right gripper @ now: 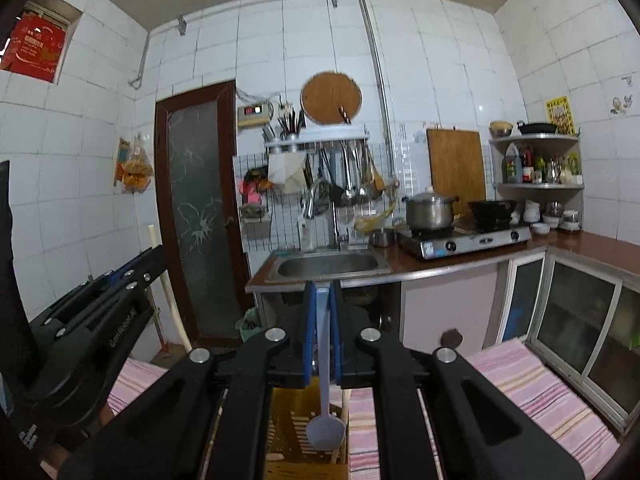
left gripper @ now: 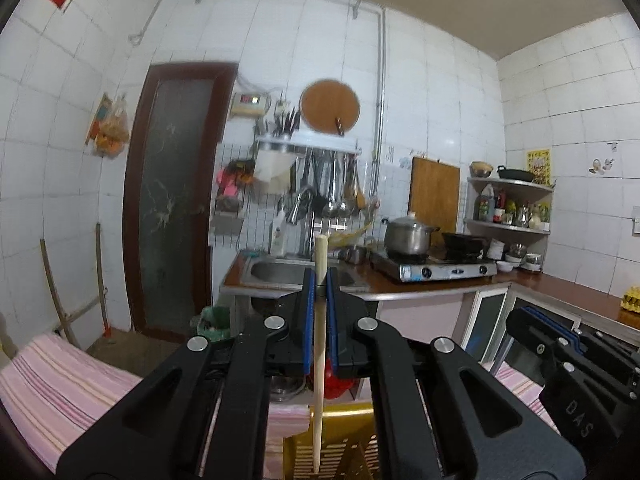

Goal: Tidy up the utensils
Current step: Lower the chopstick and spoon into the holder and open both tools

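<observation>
Wooden chopstick (left gripper: 319,344) stands upright, clenched between the blue-padded jaws of the left gripper (left gripper: 320,280), over a yellow basket (left gripper: 340,440) on the pink striped cloth (left gripper: 52,384). In the right view, the right gripper (right gripper: 322,292) grasps a grey spoon (right gripper: 325,420), bowl hanging down above that basket (right gripper: 292,412).

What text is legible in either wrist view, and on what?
"DAS" – embossed on the right gripper body, left wrist view.
Light lettering on the left gripper arm, right wrist view – too blurred to read.
Red box in the wall niche – print unreadable.
Red digits on the wall meter – unreadable.
Yellow poster – too small.
Stove label – too small.
</observation>
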`<state>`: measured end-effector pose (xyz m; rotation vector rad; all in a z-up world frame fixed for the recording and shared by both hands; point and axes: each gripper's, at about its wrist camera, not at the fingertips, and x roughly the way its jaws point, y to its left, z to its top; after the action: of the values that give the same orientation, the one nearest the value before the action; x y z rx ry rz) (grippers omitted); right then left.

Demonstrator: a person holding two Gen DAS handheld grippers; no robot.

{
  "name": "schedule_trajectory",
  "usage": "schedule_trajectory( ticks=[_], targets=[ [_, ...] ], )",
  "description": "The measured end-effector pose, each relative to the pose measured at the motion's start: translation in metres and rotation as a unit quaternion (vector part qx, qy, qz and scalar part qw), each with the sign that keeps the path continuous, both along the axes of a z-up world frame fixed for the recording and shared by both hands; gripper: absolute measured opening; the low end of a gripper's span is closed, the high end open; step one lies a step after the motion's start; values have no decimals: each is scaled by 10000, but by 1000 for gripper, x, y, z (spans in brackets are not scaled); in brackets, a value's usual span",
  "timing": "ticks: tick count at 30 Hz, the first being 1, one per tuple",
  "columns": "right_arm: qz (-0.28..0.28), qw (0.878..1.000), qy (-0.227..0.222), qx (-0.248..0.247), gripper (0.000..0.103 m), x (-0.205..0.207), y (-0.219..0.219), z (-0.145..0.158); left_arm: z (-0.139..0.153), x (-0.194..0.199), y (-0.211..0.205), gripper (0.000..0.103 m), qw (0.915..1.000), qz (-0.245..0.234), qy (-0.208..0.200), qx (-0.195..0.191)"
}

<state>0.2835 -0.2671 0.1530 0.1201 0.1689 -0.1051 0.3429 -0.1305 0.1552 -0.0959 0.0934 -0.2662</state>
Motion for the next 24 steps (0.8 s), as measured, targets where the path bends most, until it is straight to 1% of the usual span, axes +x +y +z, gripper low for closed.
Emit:
schedule_trajectory(
  ticks=[3,7,12,13,14,15,16,17,18,19,20,21,22,23,24],
  targets=[
    [-34,9997,255,26,7,9,-3,-21,-18,6,1,5,10000,20,91,26],
    [-16,9983,579,-61,7,18,-4,-44,-33,10,4,5,9996,61,251,66],
    [-13,9966,820,35,8,21,-10,-50,-44,15,8,5,9977,6,637,214],
    [-39,9961,879,30,9,20,-11,-49,-43,14,9,7,9971,2,706,266],
    [-95,9954,953,-11,12,19,-13,-47,-41,13,10,14,9967,-3,754,309],
    [-148,9949,999,-44,27,17,-14,-44,-35,8,12,20,9963,-6,791,334],
    [-212,9944,1032,-38,52,13,-18,-38,-30,3,15,39,9963,-2,797,316],
    [-233,9945,1023,10,61,8,-21,-34,-24,-3,19,57,9964,-11,800,285],
    [-272,9944,1016,75,63,2,-25,-27,-16,-12,25,62,9969,-21,753,216],
    [-313,9941,1030,102,63,-2,-27,-23,-9,-20,30,72,9973,-21,715,150],
    [-376,9935,1068,147,63,-9,-30,-18,-3,-27,35,79,9973,-25,728,125],
    [-400,9927,1119,186,64,-15,-31,-14,3,-36,41,80,9969,-32,771,133],
    [-431,9919,1178,200,70,-21,-32,-11,7,-44,46,82,9968,-35,791,114],
    [-487,9909,1242,181,73,-30,-32,-9,11,-55,54,87,9964,-32,841,82],
    [-518,9904,1276,154,75,-38,-30,-10,12,-61,59,90,9961,-13,879,77]
  ],
)
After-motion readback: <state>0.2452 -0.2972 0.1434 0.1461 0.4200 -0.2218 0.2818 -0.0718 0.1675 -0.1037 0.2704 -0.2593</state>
